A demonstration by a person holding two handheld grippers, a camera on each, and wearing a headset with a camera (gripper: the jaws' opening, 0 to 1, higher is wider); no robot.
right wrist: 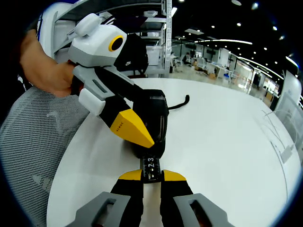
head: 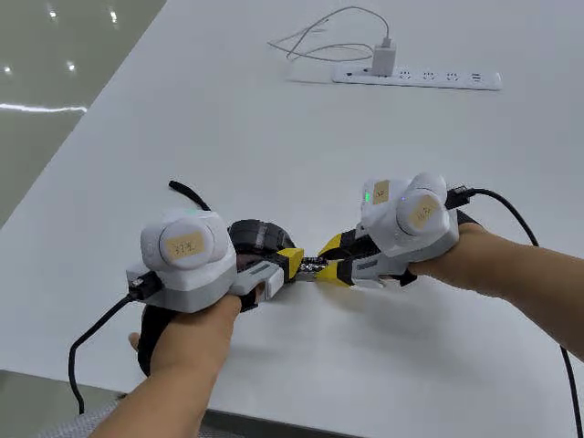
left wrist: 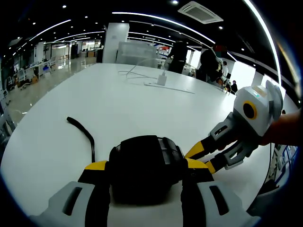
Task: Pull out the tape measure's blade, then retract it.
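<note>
Head view: your left claw is at about 7 o'clock, clenched around the black tape measure, which sits low on the white table right in front of you. Your right claw comes in from 4 o'clock, and its yellow tips pinch the blade. Just a short bit of blade shows between the two claws, so they're nearly nose to nose. A black strap trails off the tape measure toward 10 o'clock. Way up at 1 o'clock there's a power strip with a white charger plugged in and a white cable looping off behind it.

Left gripper view: the tape measure body sits dead centre at 6 o'clock, wedged between your two jaws with both yellow tips touching its sides. The strap curls out to 10 o'clock on the table. Your right claw pokes in from 3 o'clock, with its tips down by the case's right side.

Right gripper view: your jaws are closed on the blade at 6 o'clock, and you can read "23" printed on it just past the tips. The case is straight ahead at 12 o'clock, held by the left claw, which comes in from 10 o'clock. A grey mesh chair sits at 8 o'clock, off the table edge.
</note>
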